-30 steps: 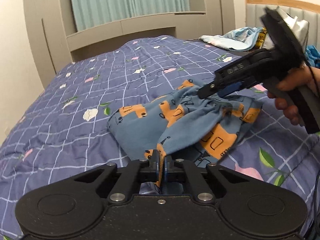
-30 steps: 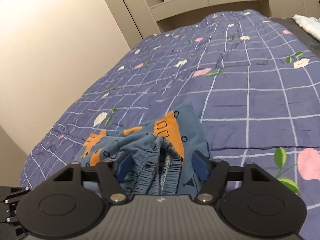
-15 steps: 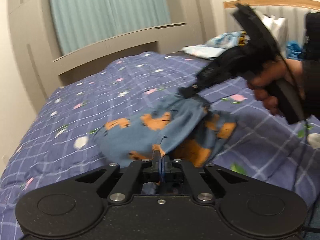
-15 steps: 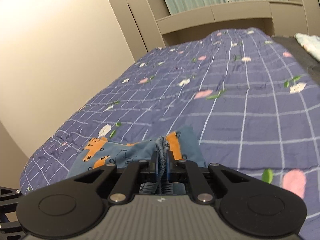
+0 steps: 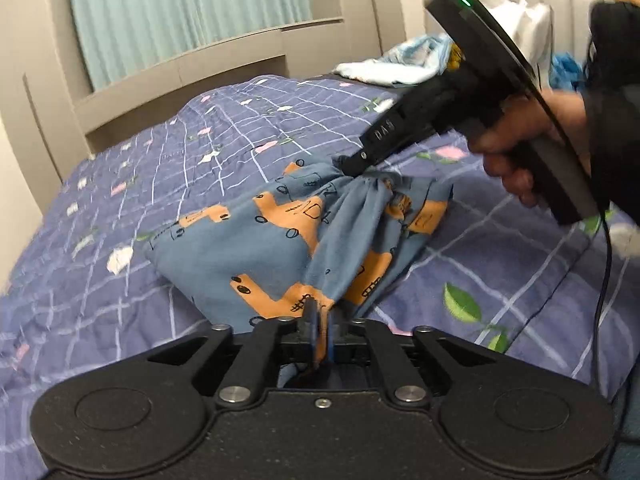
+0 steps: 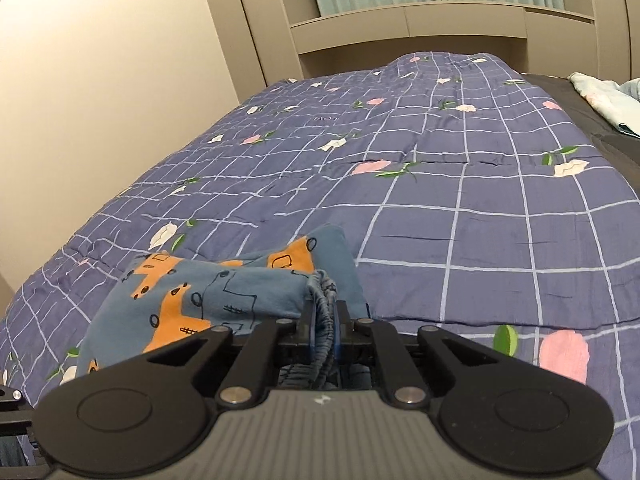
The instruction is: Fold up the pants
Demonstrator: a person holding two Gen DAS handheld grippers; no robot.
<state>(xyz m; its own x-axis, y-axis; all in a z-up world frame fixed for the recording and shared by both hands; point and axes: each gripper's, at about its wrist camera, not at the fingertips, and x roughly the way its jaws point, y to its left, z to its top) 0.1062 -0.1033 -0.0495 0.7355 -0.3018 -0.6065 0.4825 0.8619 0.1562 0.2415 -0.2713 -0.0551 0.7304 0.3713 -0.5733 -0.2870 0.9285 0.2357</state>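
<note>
Blue pants (image 5: 260, 248) with orange vehicle prints lie bunched on the quilt. In the left wrist view my left gripper (image 5: 320, 320) pinches a fold of an orange-printed edge at the near side. Its jaws are opening slightly, with the cloth still pressed between the pads. My right gripper (image 5: 352, 166), held by a hand (image 5: 516, 152), grips the far gathered end, so the cloth hangs taut between the two. In the right wrist view the right gripper (image 6: 323, 320) holds the ruffled elastic waistband of the pants (image 6: 192, 300). Its jaws are easing open too, pads still on the cloth.
A purple checked quilt (image 6: 460, 184) with flower prints covers the bed. A light blue cloth (image 5: 400, 64) lies at the far right by the padded headboard (image 5: 568, 4). A beige wall unit (image 5: 180, 64) and curtain stand behind. A black cable (image 5: 600, 280) trails at the right.
The right gripper's jaws, wide around the waistband a second ago, have closed on it. The pants are now pulled up off the quilt and stretched between both grippers.
</note>
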